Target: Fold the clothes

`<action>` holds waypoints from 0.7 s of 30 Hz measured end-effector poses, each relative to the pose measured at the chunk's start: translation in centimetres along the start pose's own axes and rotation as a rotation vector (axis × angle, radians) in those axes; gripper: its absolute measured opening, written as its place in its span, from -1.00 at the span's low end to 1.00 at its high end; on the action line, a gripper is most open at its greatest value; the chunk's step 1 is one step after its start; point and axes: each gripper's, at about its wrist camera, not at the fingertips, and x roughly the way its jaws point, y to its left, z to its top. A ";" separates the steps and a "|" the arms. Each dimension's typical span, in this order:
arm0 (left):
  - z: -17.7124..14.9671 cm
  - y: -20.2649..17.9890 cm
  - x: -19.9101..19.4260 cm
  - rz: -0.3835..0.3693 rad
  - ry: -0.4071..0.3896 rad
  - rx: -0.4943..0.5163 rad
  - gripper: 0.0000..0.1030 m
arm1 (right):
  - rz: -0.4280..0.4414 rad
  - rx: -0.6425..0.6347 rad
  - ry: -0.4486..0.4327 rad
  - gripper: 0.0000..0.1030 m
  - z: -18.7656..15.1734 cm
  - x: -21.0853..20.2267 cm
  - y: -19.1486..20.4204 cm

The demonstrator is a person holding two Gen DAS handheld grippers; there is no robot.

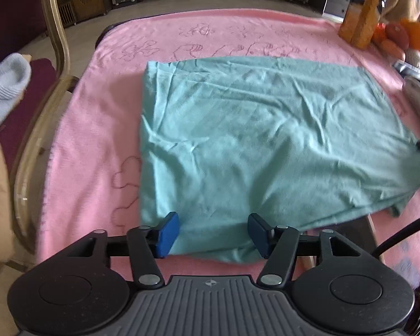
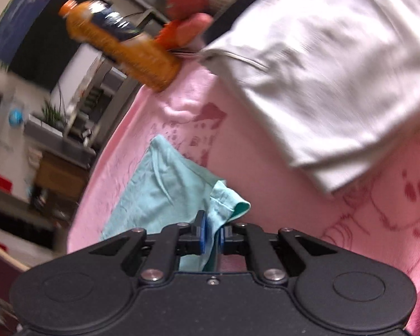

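A teal garment (image 1: 260,140) lies spread and creased on a pink blanket (image 1: 92,128) that covers the table. My left gripper (image 1: 214,235) is open at the garment's near edge. Its blue pads (image 1: 168,235) stand on either side of that edge and do not press on it. In the right wrist view my right gripper (image 2: 213,236) is shut on a corner of the teal garment (image 2: 165,196). That corner is lifted and bunches between the pads, with a hem curling out to the right. The right view is blurred.
An orange bottle (image 2: 120,47) stands at the blanket's far edge beside orange and red soft items (image 1: 400,36). A folded pale grey garment (image 2: 322,70) lies on the pink blanket (image 2: 266,196). A wooden chair frame (image 1: 56,56) and a light blue knit piece (image 1: 5,84) are at the left.
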 end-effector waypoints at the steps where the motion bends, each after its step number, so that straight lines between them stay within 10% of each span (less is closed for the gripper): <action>1: -0.1 0.0 0.0 0.005 0.009 0.013 0.10 | -0.011 -0.026 -0.001 -0.83 0.0 0.0 0.5; 7: 0.0 0.7 -0.7 -0.028 0.024 0.006 0.17 | -0.116 -0.100 0.009 -0.84 0.0 -0.1 1.5; 21: 1.1 10.6 -6.2 0.059 -0.124 -0.304 0.69 | -0.036 -0.945 -0.179 -0.85 -6.5 -4.7 21.6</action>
